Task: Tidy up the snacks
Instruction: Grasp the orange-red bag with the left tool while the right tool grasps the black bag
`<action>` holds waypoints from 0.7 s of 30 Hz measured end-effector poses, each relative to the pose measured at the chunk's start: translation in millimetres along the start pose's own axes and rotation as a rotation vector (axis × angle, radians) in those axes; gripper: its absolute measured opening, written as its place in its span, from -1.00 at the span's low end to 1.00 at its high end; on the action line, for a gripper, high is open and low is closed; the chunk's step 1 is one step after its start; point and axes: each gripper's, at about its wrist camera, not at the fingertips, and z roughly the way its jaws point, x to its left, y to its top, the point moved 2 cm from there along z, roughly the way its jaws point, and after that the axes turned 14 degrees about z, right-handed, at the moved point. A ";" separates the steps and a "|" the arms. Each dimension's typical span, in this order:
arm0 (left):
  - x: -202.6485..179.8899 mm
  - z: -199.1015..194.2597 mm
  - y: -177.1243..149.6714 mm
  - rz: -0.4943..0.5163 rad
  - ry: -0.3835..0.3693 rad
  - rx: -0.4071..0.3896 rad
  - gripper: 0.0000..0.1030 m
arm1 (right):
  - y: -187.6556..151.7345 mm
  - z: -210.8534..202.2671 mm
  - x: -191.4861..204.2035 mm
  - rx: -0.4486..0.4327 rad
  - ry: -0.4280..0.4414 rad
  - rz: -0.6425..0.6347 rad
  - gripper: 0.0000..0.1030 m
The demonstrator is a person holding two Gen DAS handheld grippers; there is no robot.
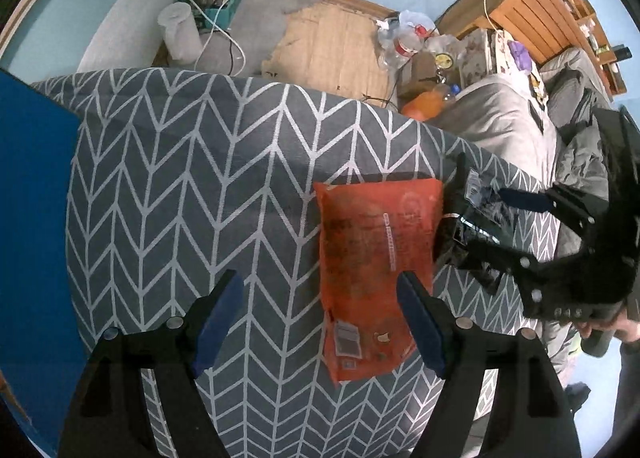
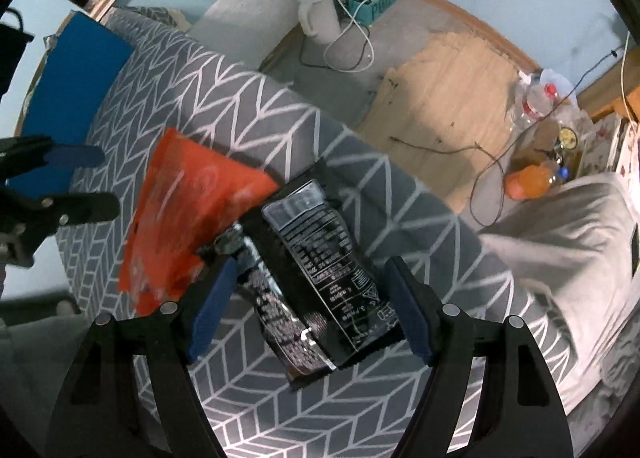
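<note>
An orange snack packet (image 1: 376, 266) lies flat on the grey chevron-patterned table cover (image 1: 180, 178); it also shows in the right wrist view (image 2: 184, 214). A black snack packet (image 2: 320, 274) lies beside it, overlapping its edge, and shows in the left wrist view (image 1: 472, 218). My left gripper (image 1: 320, 318) is open over the cover, its right finger above the orange packet's edge. My right gripper (image 2: 308, 310) is open with its fingers on either side of the black packet. It also appears in the left wrist view (image 1: 500, 226), and the left gripper in the right wrist view (image 2: 100, 182).
A blue board (image 1: 32, 186) lies at the table's left edge. Beyond the table are a cardboard sheet (image 1: 332, 46), a white jug (image 1: 180, 30), cables, bottles and an orange drink bottle (image 1: 424, 102). A grey blanket (image 1: 504, 126) lies on the right.
</note>
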 end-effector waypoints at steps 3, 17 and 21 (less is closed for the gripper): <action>-5.7 3.9 2.0 0.010 -0.009 0.005 0.56 | -9.2 1.1 4.7 -0.008 -0.033 -0.006 0.49; -21.5 22.1 -0.4 -0.002 -0.034 0.043 0.59 | -23.7 10.9 2.2 -0.049 -0.147 0.178 0.33; -25.5 26.0 -0.3 -0.047 -0.035 0.023 0.70 | -39.7 3.6 -16.8 -0.081 -0.154 0.327 0.30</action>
